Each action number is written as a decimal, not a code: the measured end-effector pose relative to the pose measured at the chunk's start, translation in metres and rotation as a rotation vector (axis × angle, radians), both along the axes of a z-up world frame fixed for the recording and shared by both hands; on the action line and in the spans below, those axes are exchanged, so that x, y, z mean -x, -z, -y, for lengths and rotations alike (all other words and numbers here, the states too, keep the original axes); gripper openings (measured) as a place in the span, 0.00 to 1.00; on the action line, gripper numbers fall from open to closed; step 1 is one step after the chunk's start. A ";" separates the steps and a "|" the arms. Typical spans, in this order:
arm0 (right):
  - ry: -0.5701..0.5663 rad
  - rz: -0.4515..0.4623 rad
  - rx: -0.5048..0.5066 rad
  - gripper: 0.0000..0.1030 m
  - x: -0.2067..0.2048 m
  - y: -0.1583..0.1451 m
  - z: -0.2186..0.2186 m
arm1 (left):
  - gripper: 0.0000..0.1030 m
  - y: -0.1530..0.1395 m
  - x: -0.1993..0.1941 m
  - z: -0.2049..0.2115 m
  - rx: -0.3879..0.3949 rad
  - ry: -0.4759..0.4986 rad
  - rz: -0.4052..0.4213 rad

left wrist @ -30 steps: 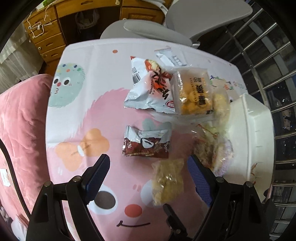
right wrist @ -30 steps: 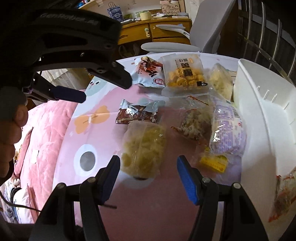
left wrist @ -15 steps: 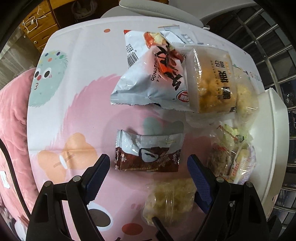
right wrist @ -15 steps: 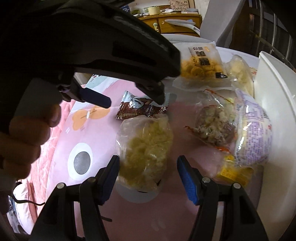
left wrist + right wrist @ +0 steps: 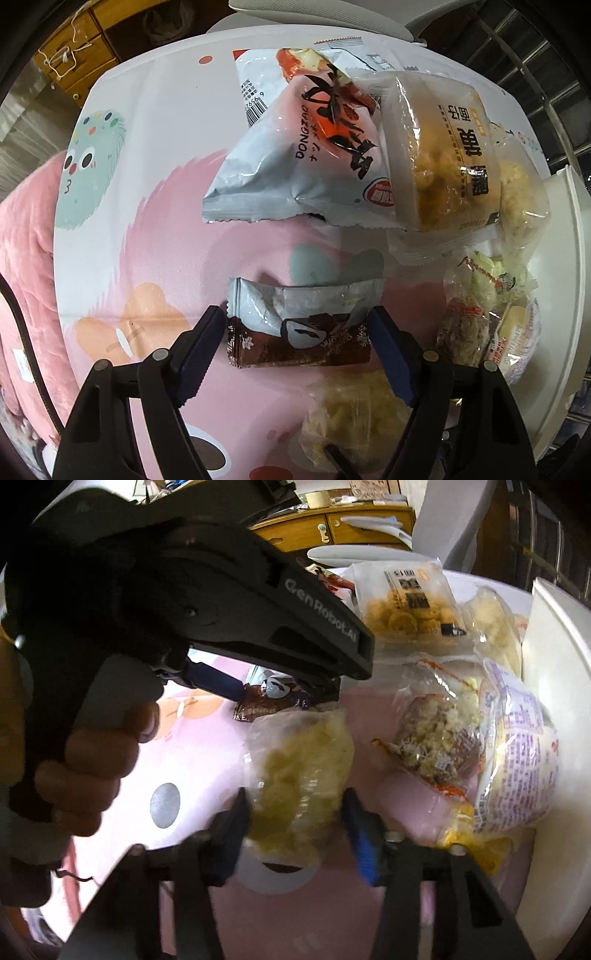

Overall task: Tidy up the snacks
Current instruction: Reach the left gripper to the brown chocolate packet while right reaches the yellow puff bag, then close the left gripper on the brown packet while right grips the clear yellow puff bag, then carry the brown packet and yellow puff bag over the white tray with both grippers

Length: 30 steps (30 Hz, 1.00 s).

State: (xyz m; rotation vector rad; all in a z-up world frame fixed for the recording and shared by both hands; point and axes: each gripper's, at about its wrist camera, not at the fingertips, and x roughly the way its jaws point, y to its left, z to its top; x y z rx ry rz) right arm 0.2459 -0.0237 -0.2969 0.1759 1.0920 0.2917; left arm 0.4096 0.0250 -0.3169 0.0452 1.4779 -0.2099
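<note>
Left wrist view: your left gripper (image 5: 297, 334) straddles the brown-and-silver snack packet (image 5: 301, 325) flat on the counter (image 5: 155, 206), jaws closing, pads at its ends; light, crinkly, slippery foil, so pinch across the filled middle.
Right wrist view: your right gripper (image 5: 295, 825) closes on the clear bag of yellow puffs (image 5: 299, 775); soft, crushable, squeeze gently.

My left gripper (image 5: 297, 328) points straight down over the middle of the table, its jaws closing with the brown packet (image 5: 299, 338) between them, the blue pads (image 5: 201, 341) at its two ends. My left hand (image 5: 88, 760) wraps the black handle, fingers curled. My right gripper (image 5: 297, 825) tilts downward near the table's near edge, jaws closing around the clear yellow snack bag (image 5: 299, 771), pads against its sides.
</note>
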 end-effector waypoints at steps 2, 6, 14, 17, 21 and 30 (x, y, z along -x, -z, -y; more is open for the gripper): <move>-0.004 -0.011 -0.003 0.42 0.000 0.000 0.002 | 0.73 0.002 -0.001 0.010 -0.028 0.006 0.010; 0.003 -0.037 -0.005 0.41 -0.002 -0.001 0.005 | 0.64 0.001 0.002 0.014 -0.037 0.000 0.027; 0.044 -0.106 0.014 0.38 0.001 -0.005 0.026 | 0.39 -0.004 0.013 0.017 -0.002 -0.037 0.044; 0.071 -0.114 0.034 0.38 0.005 -0.008 0.033 | 0.35 -0.004 0.019 0.014 0.013 -0.033 0.052; 0.100 -0.132 0.049 0.37 0.015 -0.011 0.041 | 0.30 -0.008 0.029 0.008 0.031 -0.017 0.059; 0.155 -0.133 0.080 0.37 0.041 -0.032 0.043 | 0.20 -0.034 0.066 -0.021 0.078 -0.018 0.096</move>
